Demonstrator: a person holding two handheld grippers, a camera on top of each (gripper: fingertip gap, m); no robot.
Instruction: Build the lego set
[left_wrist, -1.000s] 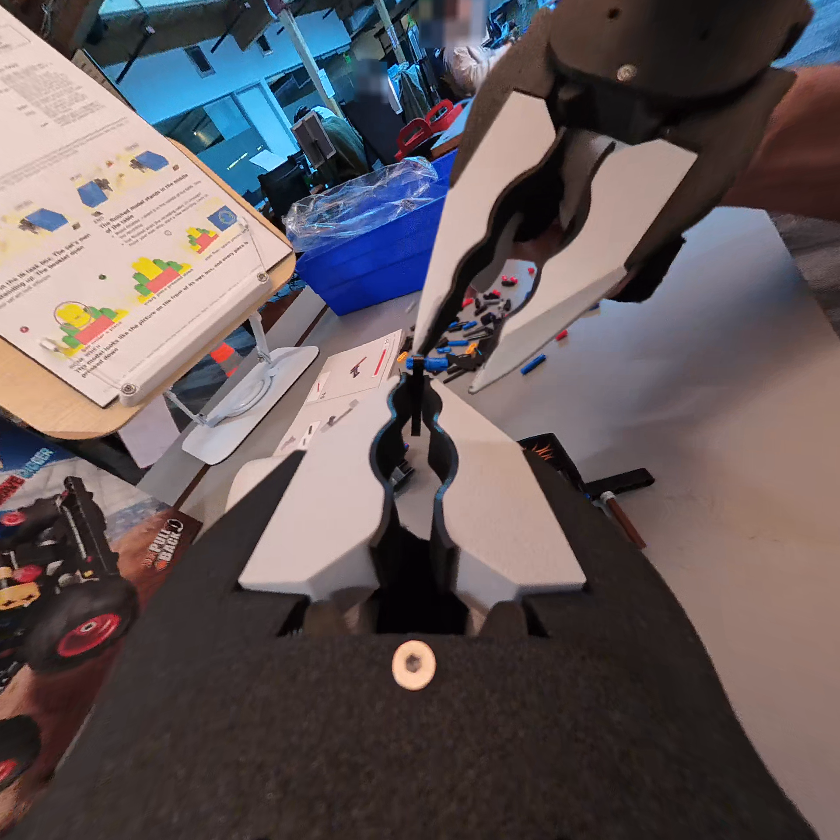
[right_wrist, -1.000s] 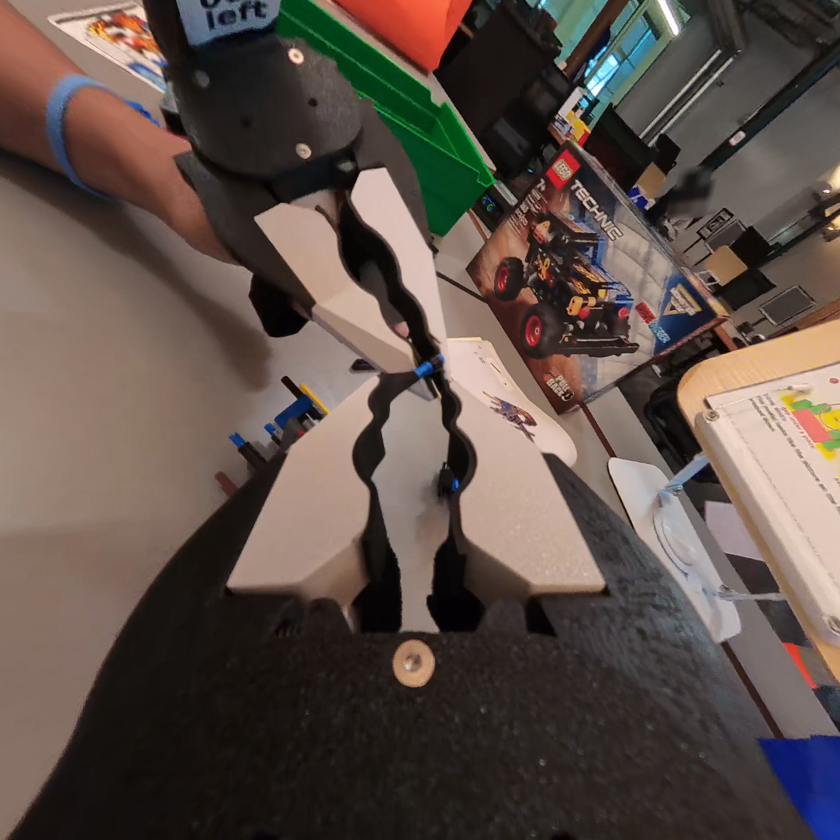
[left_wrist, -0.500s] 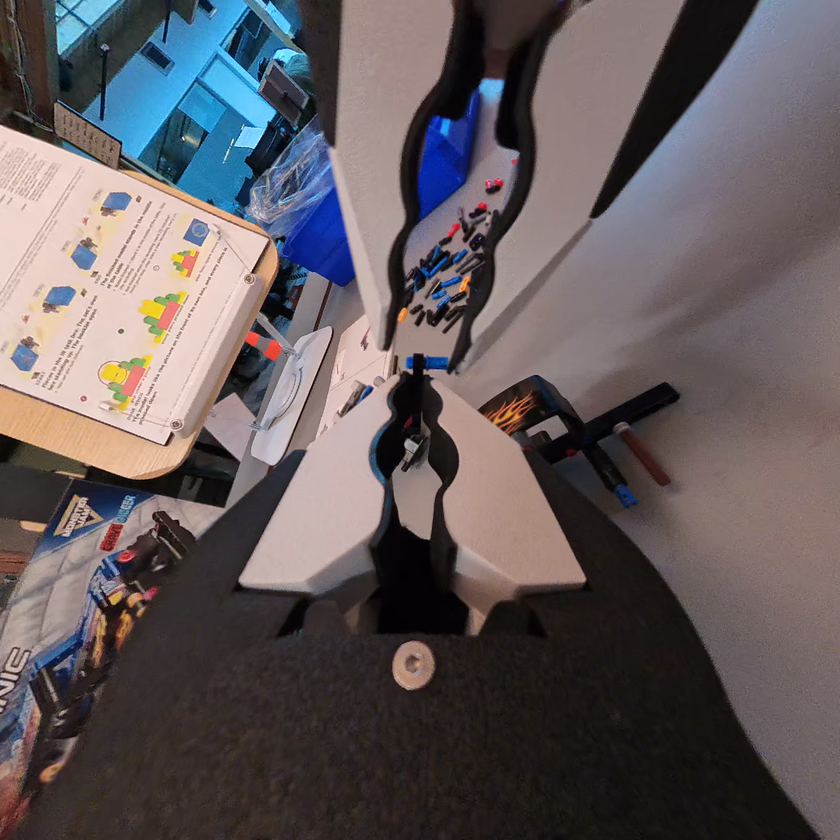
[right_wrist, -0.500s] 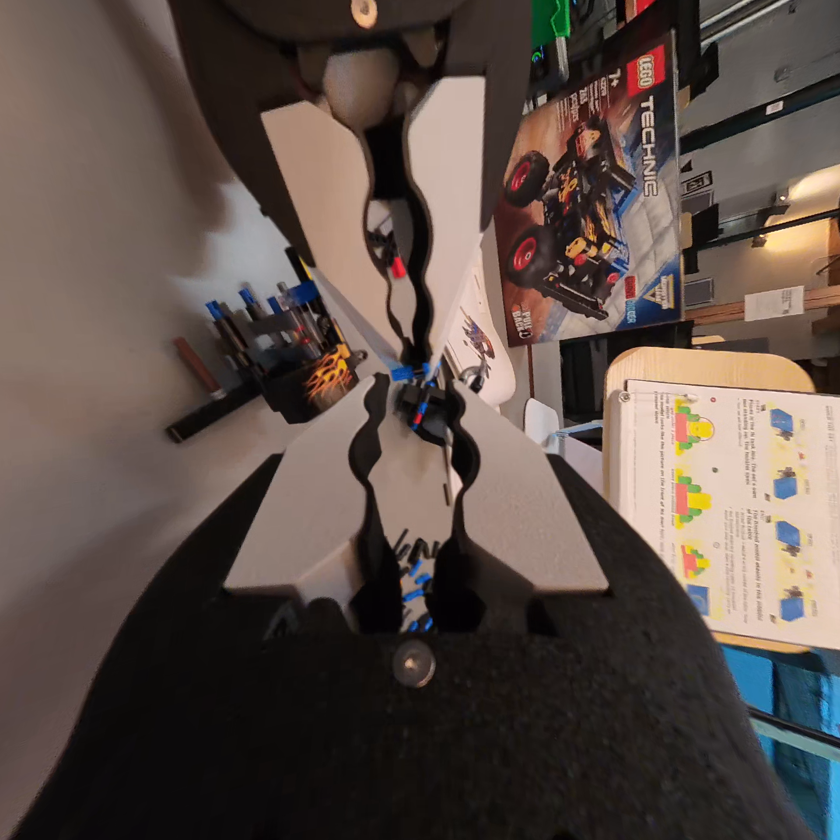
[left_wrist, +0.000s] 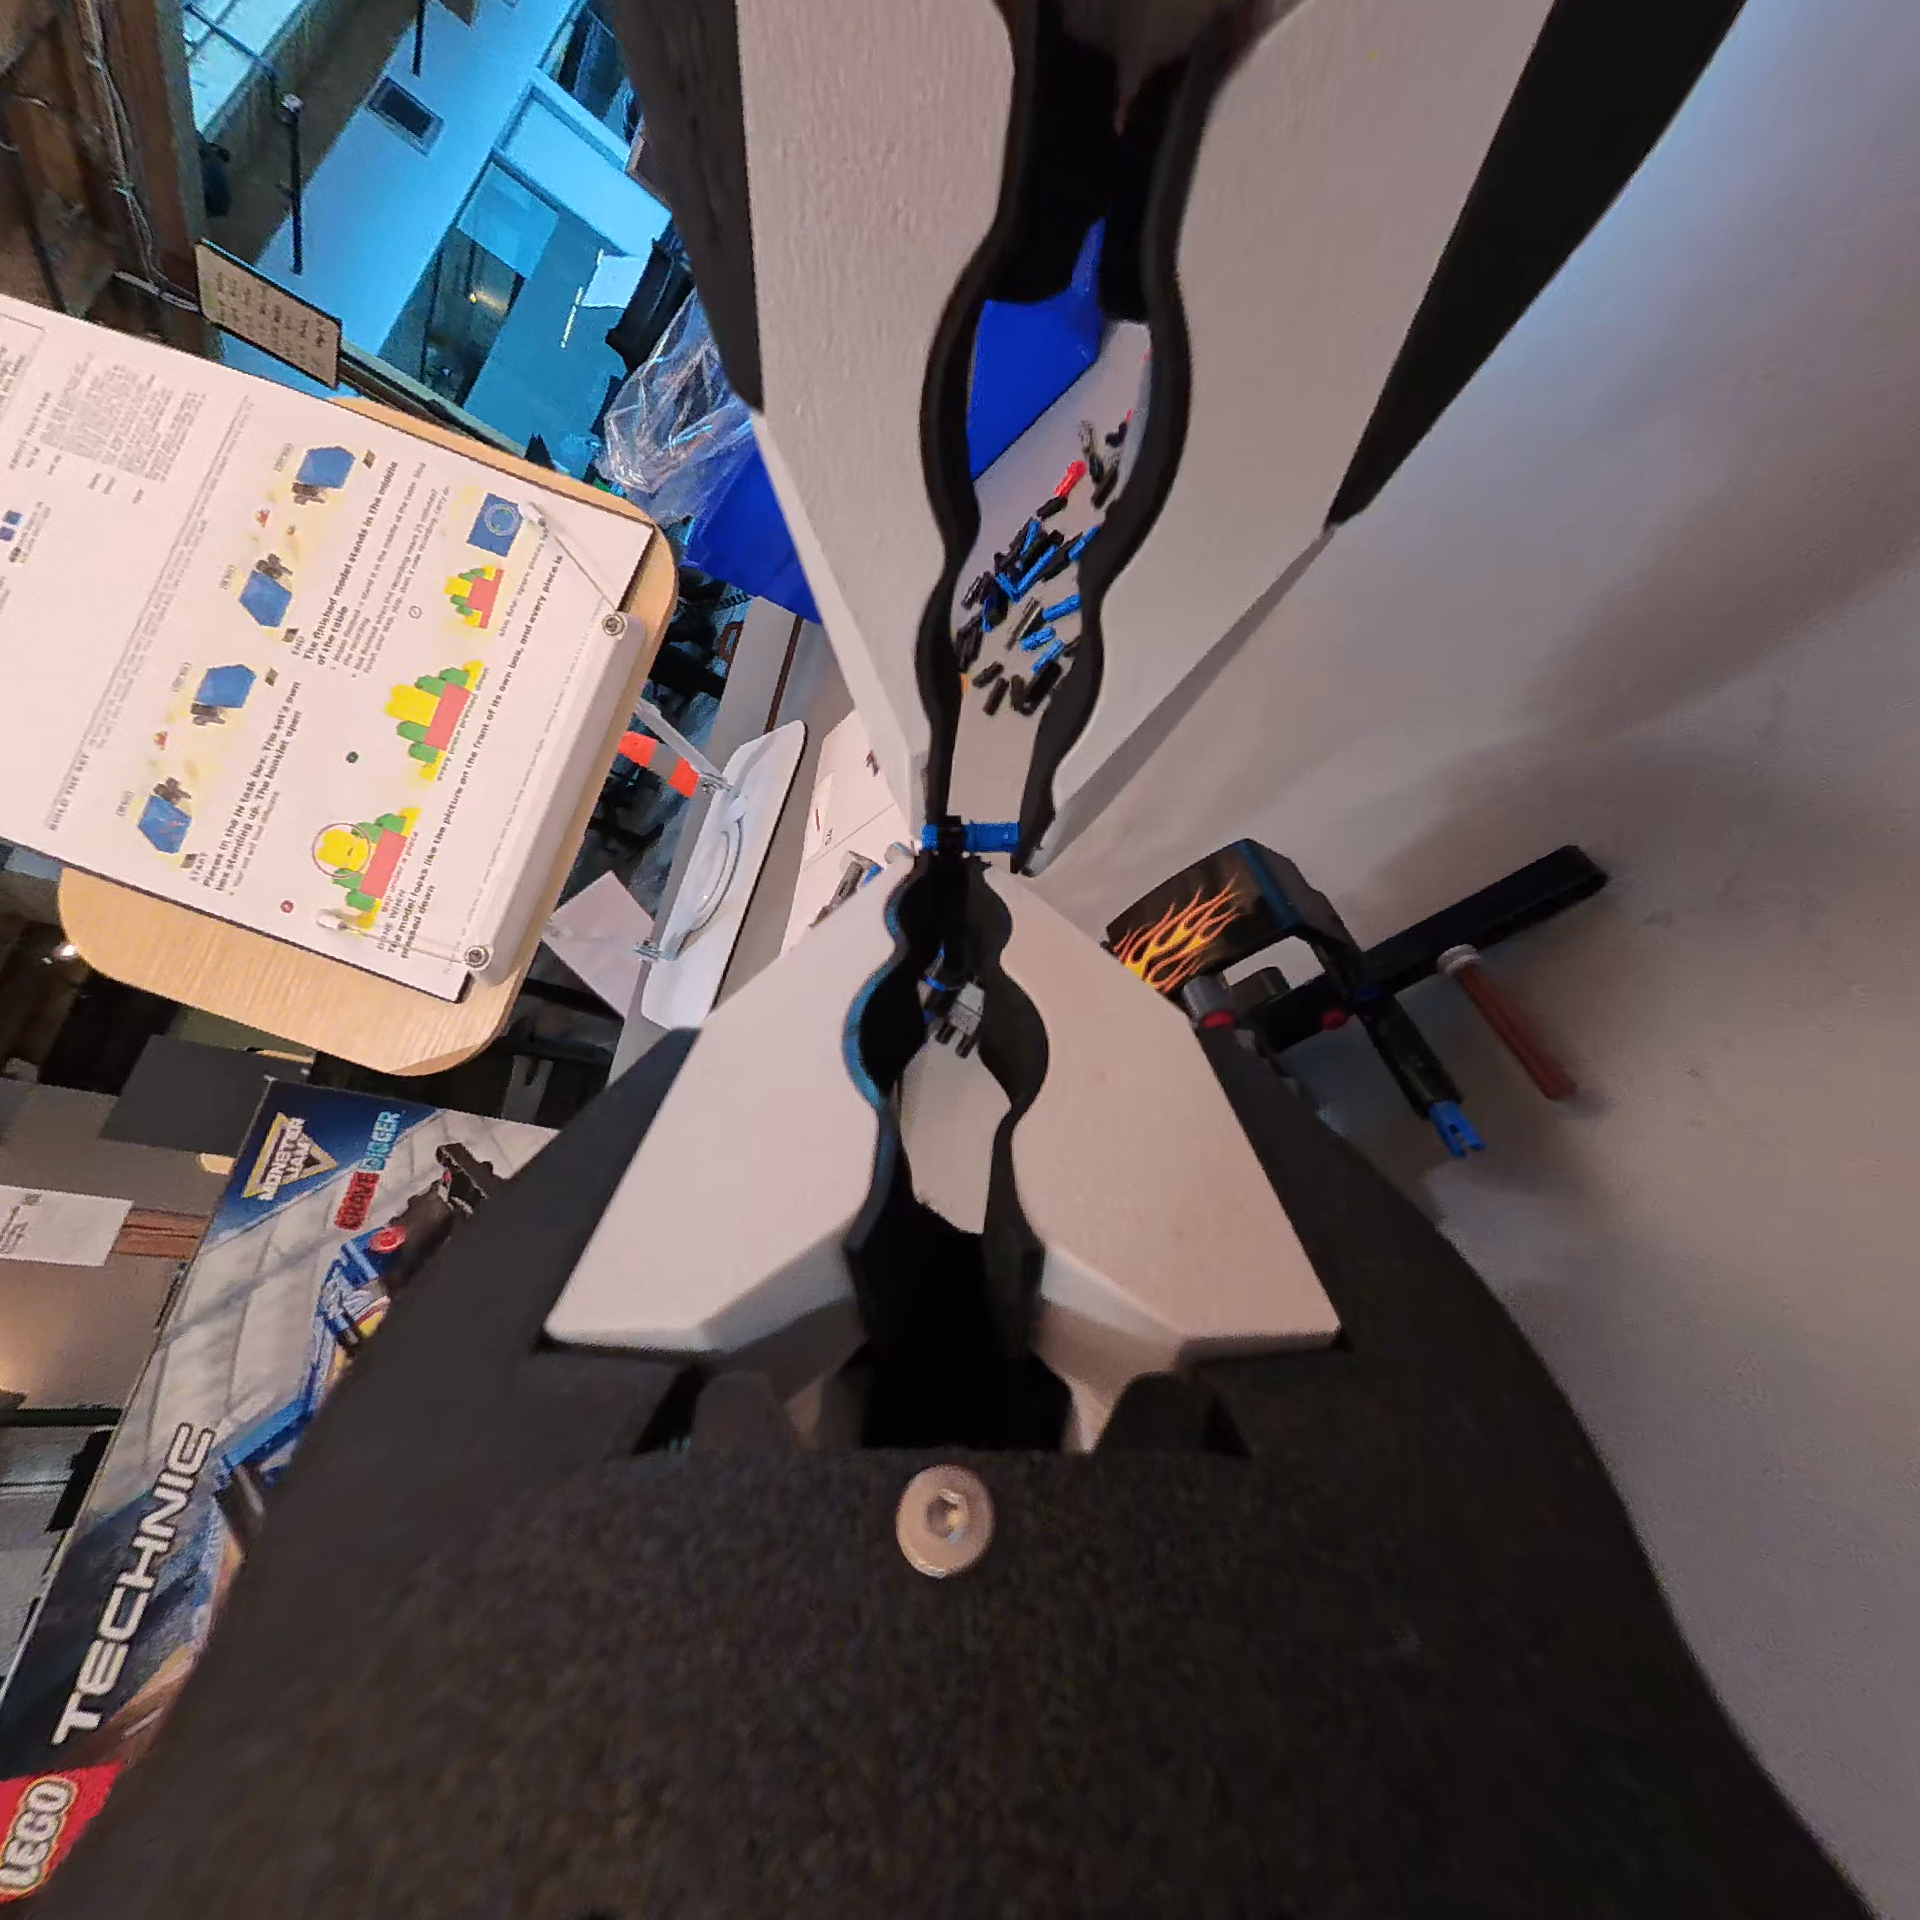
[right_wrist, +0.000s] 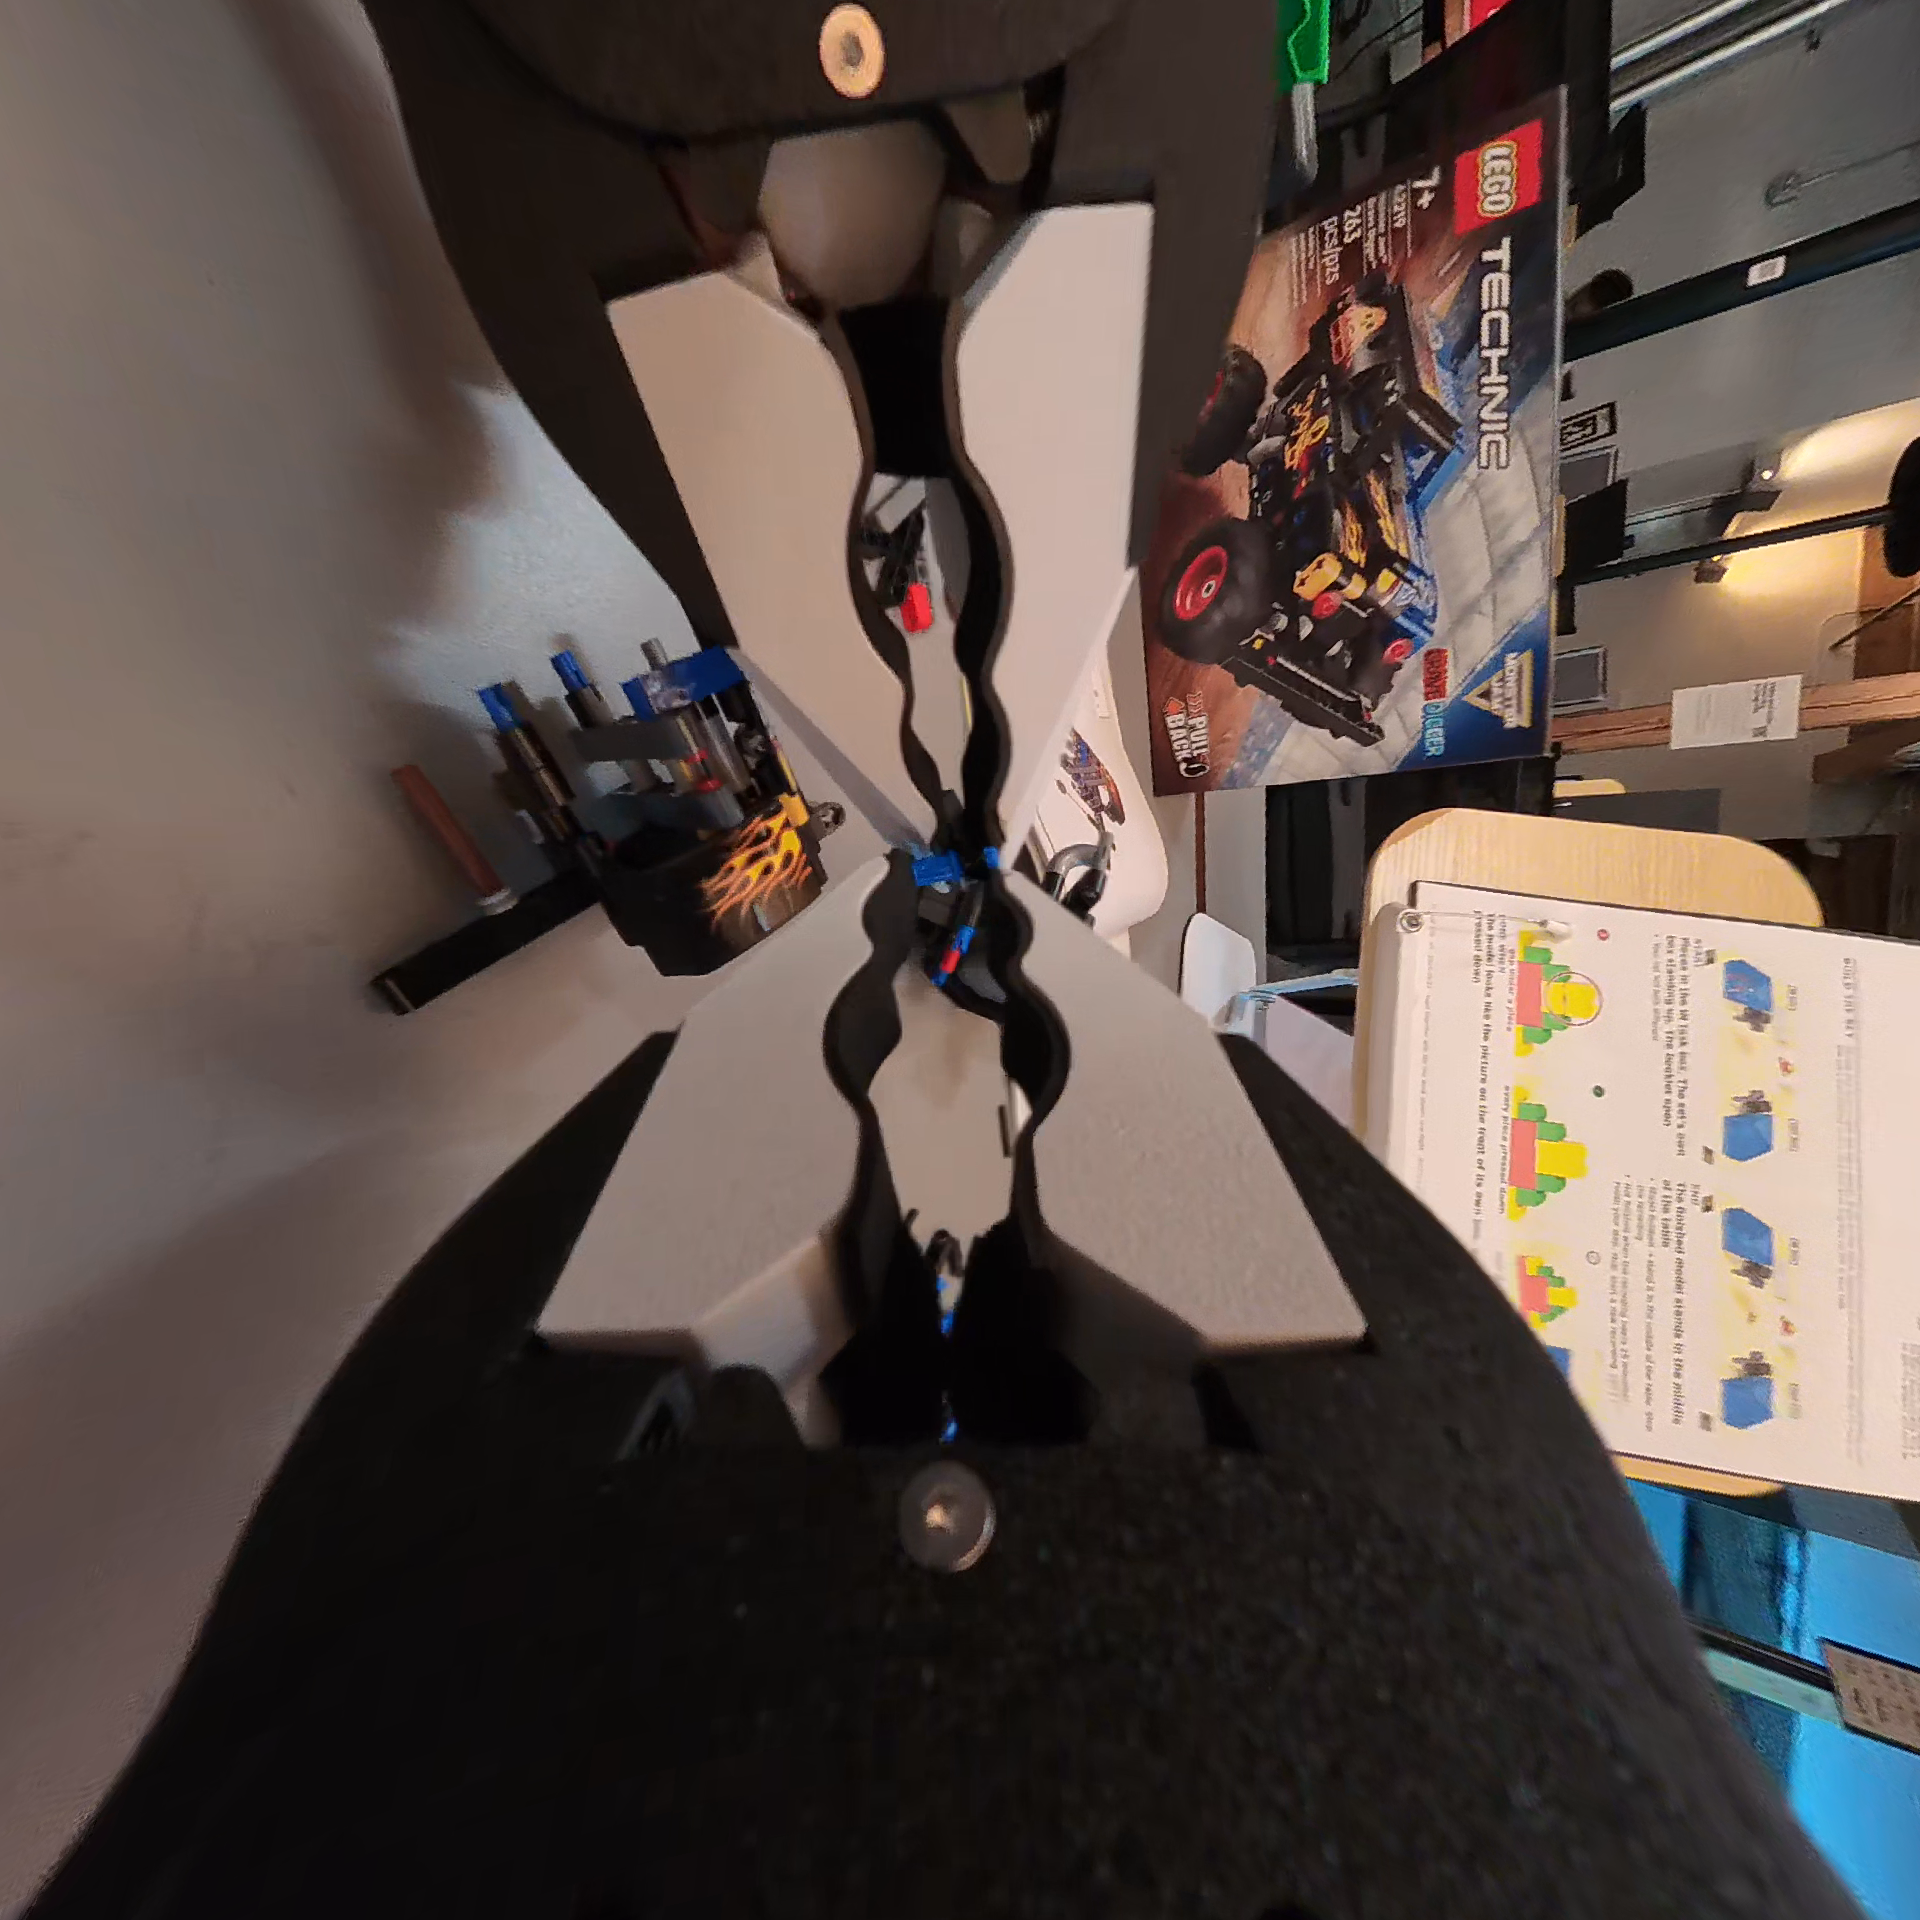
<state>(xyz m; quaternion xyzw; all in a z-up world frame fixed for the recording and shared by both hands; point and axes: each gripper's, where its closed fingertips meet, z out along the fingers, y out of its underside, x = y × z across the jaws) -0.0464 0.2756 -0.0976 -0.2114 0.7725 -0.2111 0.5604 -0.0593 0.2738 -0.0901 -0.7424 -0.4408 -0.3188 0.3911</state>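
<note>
blue pin (left_wrist: 971, 834); black block (left_wrist: 1226, 925) with orange flames.

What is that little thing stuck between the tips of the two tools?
A small blue pin bridges the tips. The left tool pinches a thin black piece that the pin crosses, and the right tool meets it from above. The left wrist view shows it best.

A blue pin (left_wrist: 971, 834) lay crosswise, pushed through a thin black beam (left_wrist: 948, 914) held upright. A black chassis (right_wrist: 717, 831) with flame stickers and blue pins sat on the bench. Loose black, blue and red pins (left_wrist: 1023, 603) lay scattered farther off.
</note>
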